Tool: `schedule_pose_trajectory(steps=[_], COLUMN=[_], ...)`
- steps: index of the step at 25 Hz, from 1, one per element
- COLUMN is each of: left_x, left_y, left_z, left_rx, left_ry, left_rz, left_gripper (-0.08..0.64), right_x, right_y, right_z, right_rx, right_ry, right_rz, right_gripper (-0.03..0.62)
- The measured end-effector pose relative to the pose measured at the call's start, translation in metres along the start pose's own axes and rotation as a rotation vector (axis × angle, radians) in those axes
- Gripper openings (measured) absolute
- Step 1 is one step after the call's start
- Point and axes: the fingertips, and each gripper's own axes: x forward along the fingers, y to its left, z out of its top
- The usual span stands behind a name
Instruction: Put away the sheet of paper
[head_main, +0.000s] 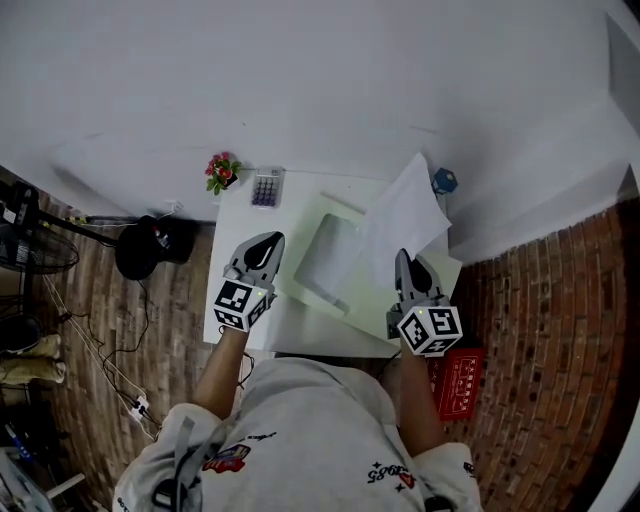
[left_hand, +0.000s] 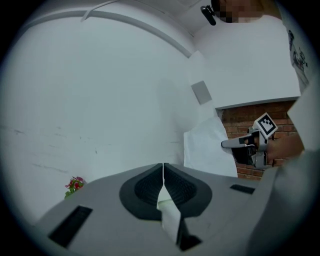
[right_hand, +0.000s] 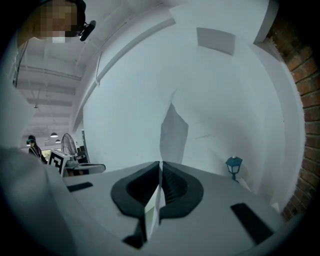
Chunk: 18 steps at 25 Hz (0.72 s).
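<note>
A white sheet of paper (head_main: 408, 208) stands up over the right half of the white table (head_main: 240, 225). My right gripper (head_main: 402, 256) is shut on its near edge, and the sheet shows as a thin white strip between the pads (right_hand: 152, 206). A pale green folder (head_main: 330, 262) lies open in the middle of the table. My left gripper (head_main: 268, 240) is shut on a pale green flap of it (left_hand: 169, 212). The left gripper view shows the sheet (left_hand: 209, 146) with the right gripper (left_hand: 235, 144) on it.
A small flower pot (head_main: 222, 172) and a calculator (head_main: 266, 187) sit at the table's far left corner. A blue lantern (head_main: 445, 181) stands at the far right. A red box (head_main: 460, 380) lies on the brick floor by my right side; a black bag (head_main: 150, 245) is left of the table.
</note>
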Motion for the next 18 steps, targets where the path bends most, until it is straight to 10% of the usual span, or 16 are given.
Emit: schedule_pose_trajectory(steps=[18], left_x=[0.001], left_y=[-0.011], left_z=[-0.012], left_rx=[-0.022], left_ry=[0.015], left_rz=[0.008], left_gripper=[0.025], right_x=[0.001], right_y=[0.01], right_z=[-0.045], right_rx=[0.029], right_ry=[0.112], right_rz=[0.105], right_gripper=[-0.004])
